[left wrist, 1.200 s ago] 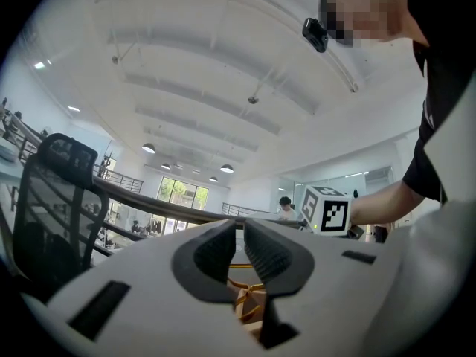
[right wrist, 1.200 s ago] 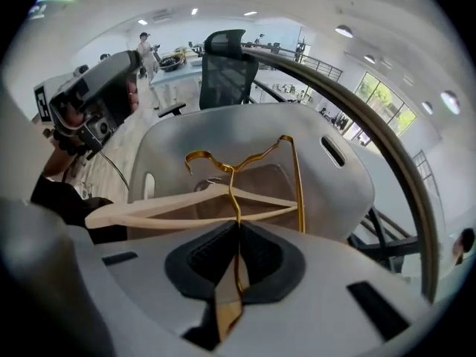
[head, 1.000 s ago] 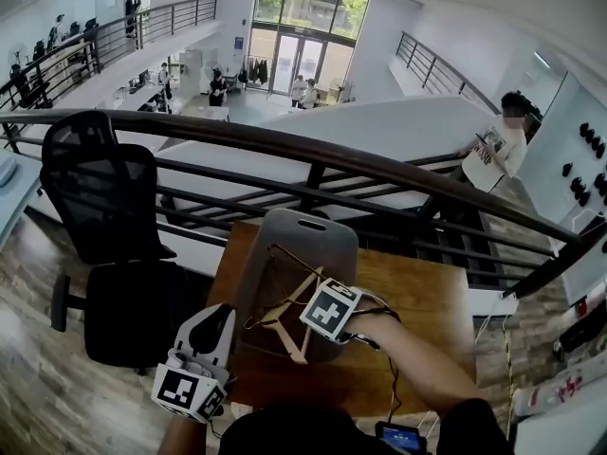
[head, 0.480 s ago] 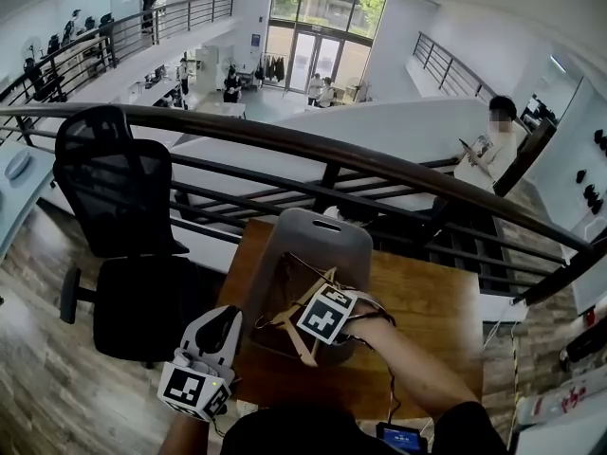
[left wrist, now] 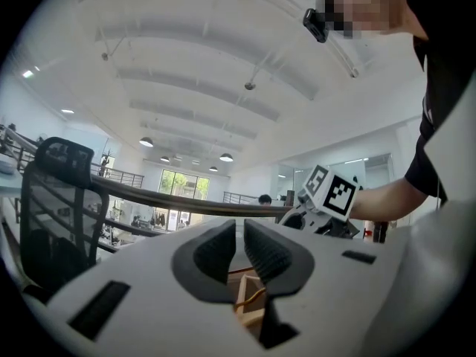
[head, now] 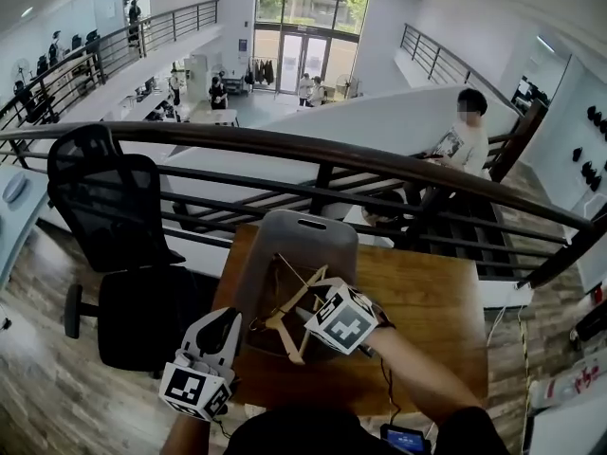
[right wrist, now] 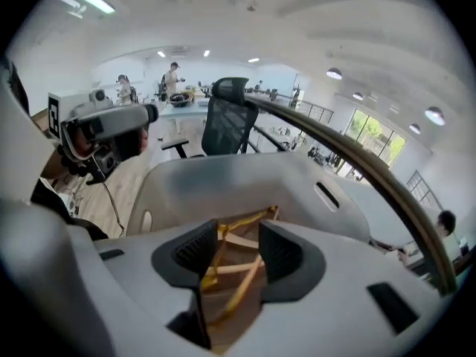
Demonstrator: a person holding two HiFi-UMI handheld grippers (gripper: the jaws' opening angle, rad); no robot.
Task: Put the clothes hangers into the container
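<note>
In the grey container (head: 302,238) on the counter (head: 427,297), wooden hangers (head: 286,313) lay tilted; right gripper (right wrist: 238,255) fingers (right wrist: 195,255) had just been spreading apart, hangers between them unclamped; left gripper (left wrist: 239,248) fingers together, empty; a hook could probably snag a lifting finger and drag the hangers out.

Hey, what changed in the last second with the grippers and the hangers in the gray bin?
The right gripper has just been opening its jaws, letting go of the wooden hangers, which lie in the gray container, and has lifted slightly. The left gripper stayed shut in place; container and table unchanged.
</note>
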